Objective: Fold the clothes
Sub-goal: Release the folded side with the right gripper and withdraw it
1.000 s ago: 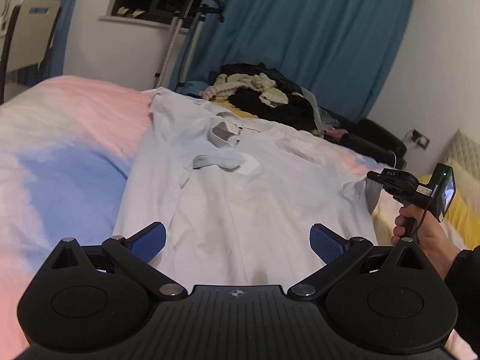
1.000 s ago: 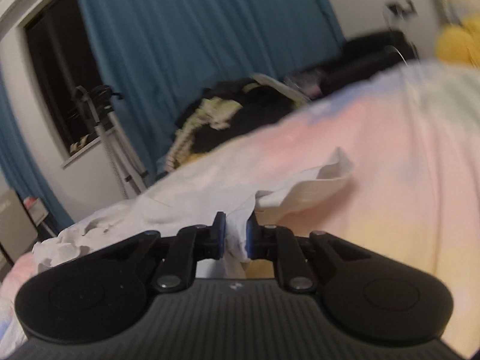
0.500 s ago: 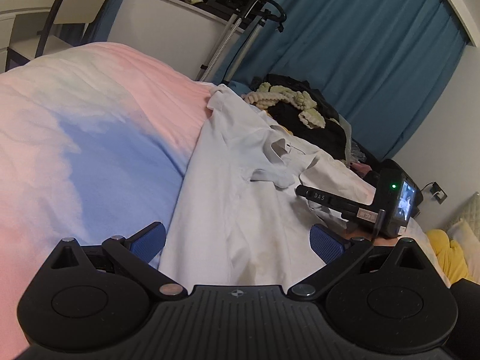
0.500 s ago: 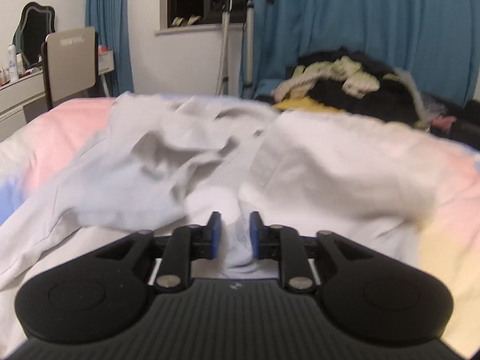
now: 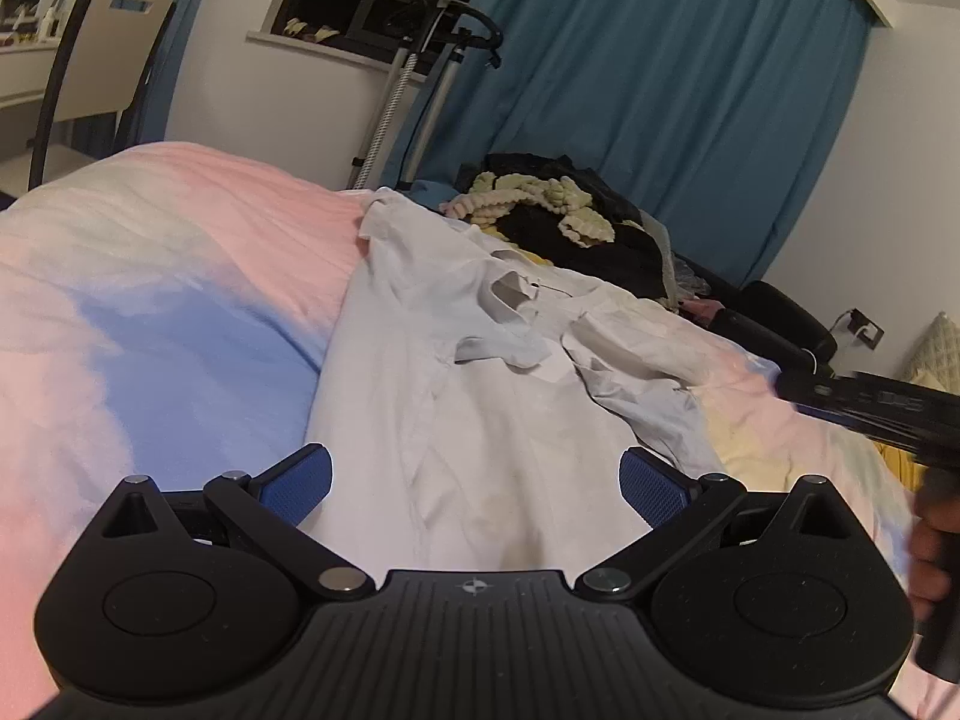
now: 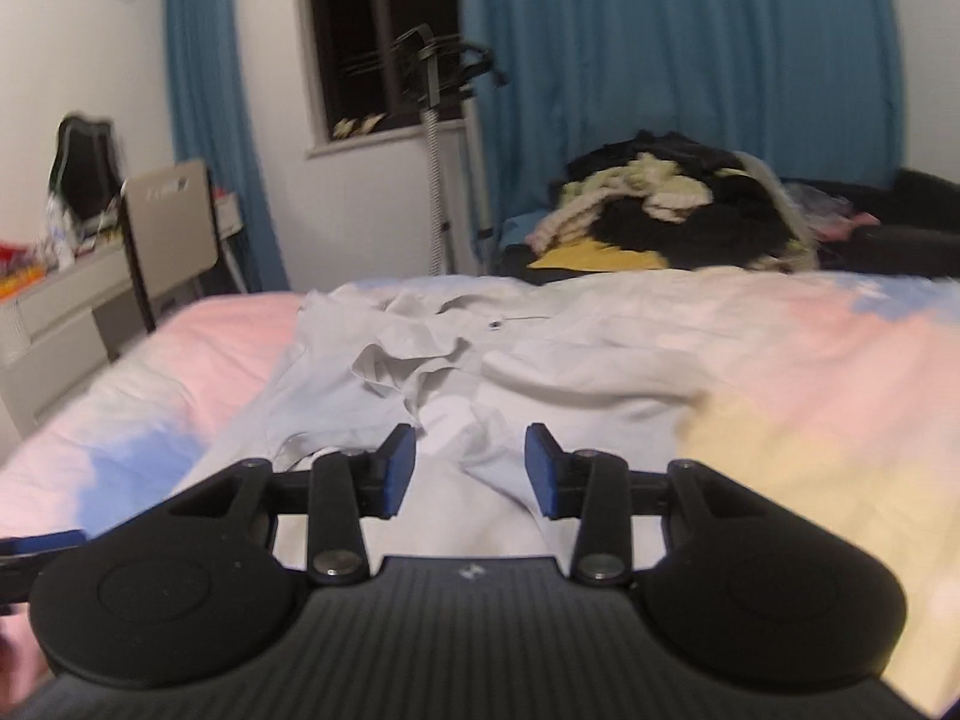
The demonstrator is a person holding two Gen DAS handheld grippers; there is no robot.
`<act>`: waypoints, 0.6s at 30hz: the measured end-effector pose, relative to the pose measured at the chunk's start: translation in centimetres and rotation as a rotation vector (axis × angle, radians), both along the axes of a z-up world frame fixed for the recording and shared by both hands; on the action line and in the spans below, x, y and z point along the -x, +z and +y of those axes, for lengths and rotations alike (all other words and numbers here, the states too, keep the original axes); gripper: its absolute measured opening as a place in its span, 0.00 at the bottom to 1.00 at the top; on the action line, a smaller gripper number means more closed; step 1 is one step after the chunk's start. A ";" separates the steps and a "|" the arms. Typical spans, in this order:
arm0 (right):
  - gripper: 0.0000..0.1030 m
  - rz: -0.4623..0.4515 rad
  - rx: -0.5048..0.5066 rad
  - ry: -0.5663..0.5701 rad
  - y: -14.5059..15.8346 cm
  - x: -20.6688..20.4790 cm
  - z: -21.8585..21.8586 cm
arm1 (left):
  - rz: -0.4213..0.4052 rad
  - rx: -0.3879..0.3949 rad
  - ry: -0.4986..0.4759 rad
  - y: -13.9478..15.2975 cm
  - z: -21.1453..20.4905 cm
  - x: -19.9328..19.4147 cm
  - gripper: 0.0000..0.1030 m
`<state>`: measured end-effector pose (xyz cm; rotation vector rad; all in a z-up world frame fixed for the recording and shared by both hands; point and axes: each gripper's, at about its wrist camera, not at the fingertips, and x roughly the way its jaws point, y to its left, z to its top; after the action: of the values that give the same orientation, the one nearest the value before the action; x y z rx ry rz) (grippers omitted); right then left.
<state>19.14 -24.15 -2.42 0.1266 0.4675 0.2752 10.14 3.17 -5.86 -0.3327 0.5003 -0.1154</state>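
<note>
The left tongs [image 5: 474, 483] stand wide open and empty over the near hem of the shirt [image 5: 480, 420], which lies on the bed [image 5: 150, 312] straight ahead of them. To their left is bare duvet, soft and faintly ribbed, in washed pink, blue and white patches. The shirt is thin, pale cotton, limp and creased. Its left sleeve runs out flat toward the far edge of the bed, while the right sleeve [image 5: 648, 402] lies turned in over the chest beside the rumpled collar [image 5: 510, 294].

The right tongs [image 6: 471, 468] are also open, with nothing between their blue ribbed pads, just short of that turned-in cloth. Seen past them, the right side of the shirt ends in a straight fold line against the yellow and pink duvet.

My reading: the step in hand is folding the sides inward, with the right side laid over and let go. The left side seems to want the same treatment, so the left tongs would need to reach out to their left, pinch the sleeve or side seam, and carry it across without dragging the loose fabric askew.

Beyond both tongs, a heap of dark and cream clothes [image 6: 666, 204] sits off the far end.
</note>
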 end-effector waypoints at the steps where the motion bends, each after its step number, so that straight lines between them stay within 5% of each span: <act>1: 0.42 0.008 -0.027 -0.017 0.3 1.5 -0.9 | -0.010 -0.011 -0.006 0.1 -0.4 0.4 0.99; 10: 0.48 -0.042 -0.176 -0.072 0.5 13.0 -4.7 | -0.065 -0.120 -0.074 1.5 -3.7 4.2 1.00; 18: 0.48 -0.045 -0.176 -0.079 -0.6 13.8 -4.9 | -0.084 -0.182 -0.106 1.6 -5.2 5.9 1.00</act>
<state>5.29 -29.01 -3.05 0.3097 0.3925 0.2412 4.24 -1.99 -4.29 -0.1224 0.4415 -0.1848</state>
